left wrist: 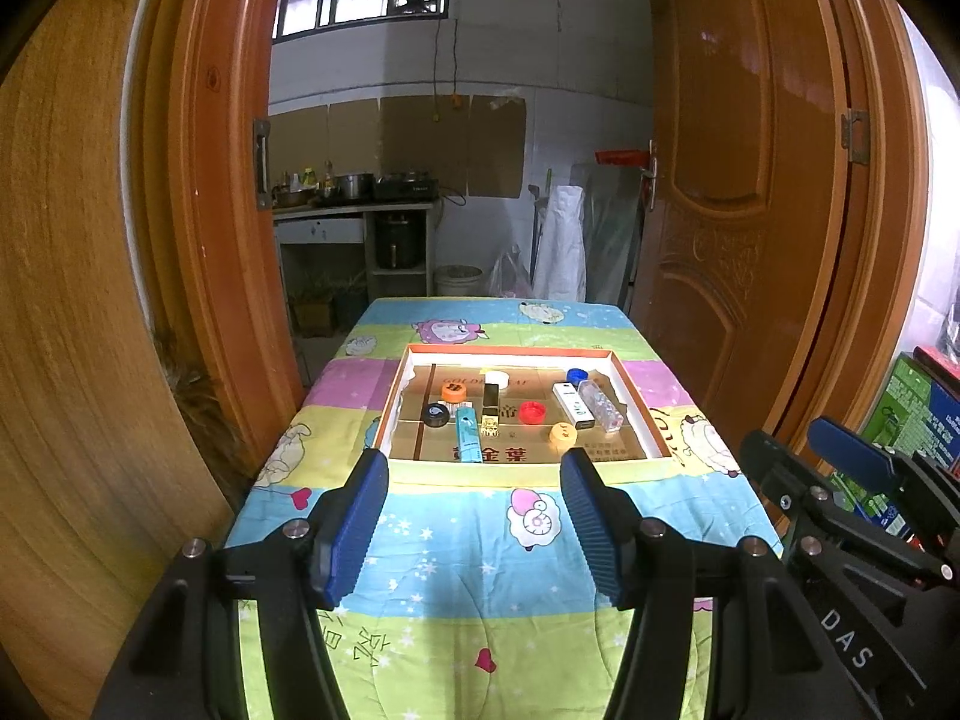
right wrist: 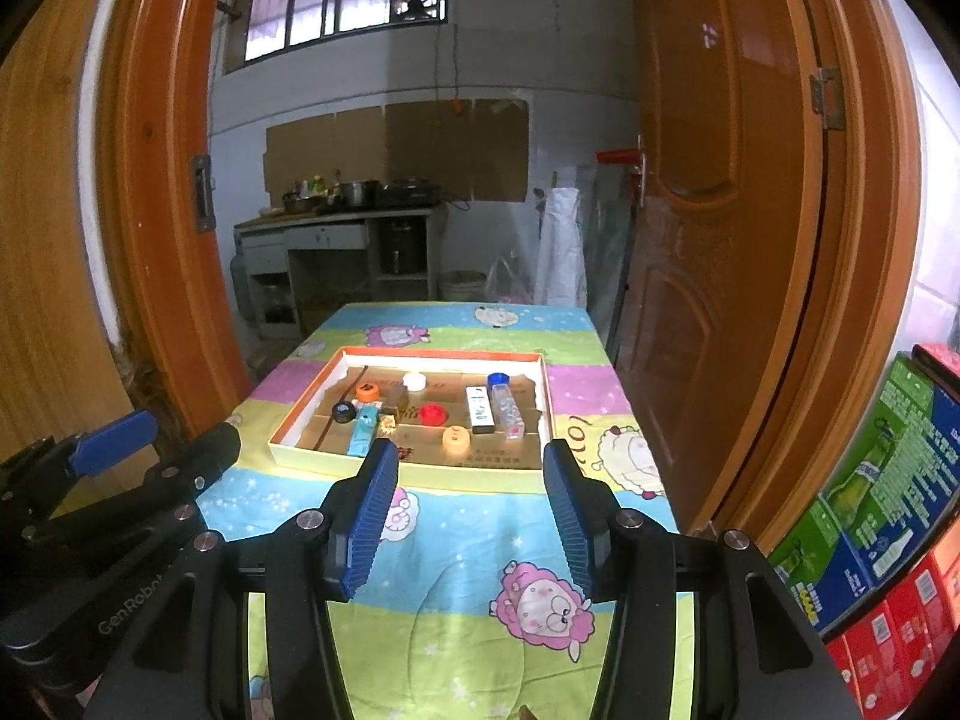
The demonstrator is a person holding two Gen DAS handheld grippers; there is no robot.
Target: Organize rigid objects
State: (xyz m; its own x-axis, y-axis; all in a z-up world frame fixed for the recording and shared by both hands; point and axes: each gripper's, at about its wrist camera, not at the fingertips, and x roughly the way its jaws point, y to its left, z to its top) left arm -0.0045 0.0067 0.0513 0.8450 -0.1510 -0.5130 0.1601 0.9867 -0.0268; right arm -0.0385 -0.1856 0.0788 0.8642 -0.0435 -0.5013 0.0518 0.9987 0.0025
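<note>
From your left wrist, the left gripper [left wrist: 474, 462] is released, holding nothing; the tray [left wrist: 636, 402] of small items lies at 12 o'clock on the table [left wrist: 432, 570]. From your right wrist, the right gripper [right wrist: 471, 456] gapes empty, tray [right wrist: 300, 420] again at 12 o'clock.

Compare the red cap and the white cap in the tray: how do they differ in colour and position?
The red cap is bright red and sits near the middle of the tray; the white cap is white and sits nearer the far wall. The red cap has open cardboard around it; the white cap is right behind a dark upright block. Both are small round caps resting on the tray floor, untouched by either gripper.
</note>
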